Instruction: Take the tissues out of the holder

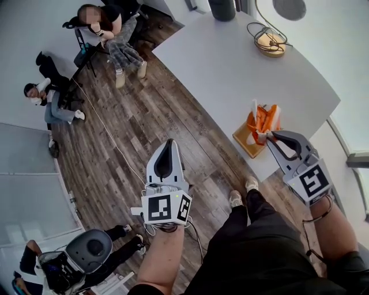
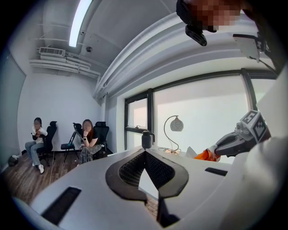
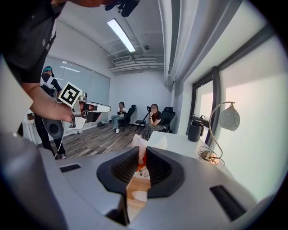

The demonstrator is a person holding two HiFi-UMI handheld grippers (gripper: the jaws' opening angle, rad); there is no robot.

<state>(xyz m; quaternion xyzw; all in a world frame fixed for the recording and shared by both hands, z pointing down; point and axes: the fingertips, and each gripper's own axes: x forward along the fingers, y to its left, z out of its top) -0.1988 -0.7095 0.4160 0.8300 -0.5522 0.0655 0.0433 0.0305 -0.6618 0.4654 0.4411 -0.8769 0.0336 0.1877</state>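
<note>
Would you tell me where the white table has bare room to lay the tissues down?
The wide middle of the table is bare, bordered by the holder in front, the lamp and the dark jug at the far end. It is crowded only at the near edge, where the right gripper is shut on a tissue at the holder.

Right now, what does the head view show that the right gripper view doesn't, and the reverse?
Head view only: the wearer's dark trousers and shoes, and the marker cube on the right claw. Right gripper view only: the ceiling strip light, the tall window, and the ribbed pads pinching the orange-and-white paper tissue. Both: that tissue, the square wooden holder, the left claw, the white table, the wire-arc lamp, seated onlookers.
</note>
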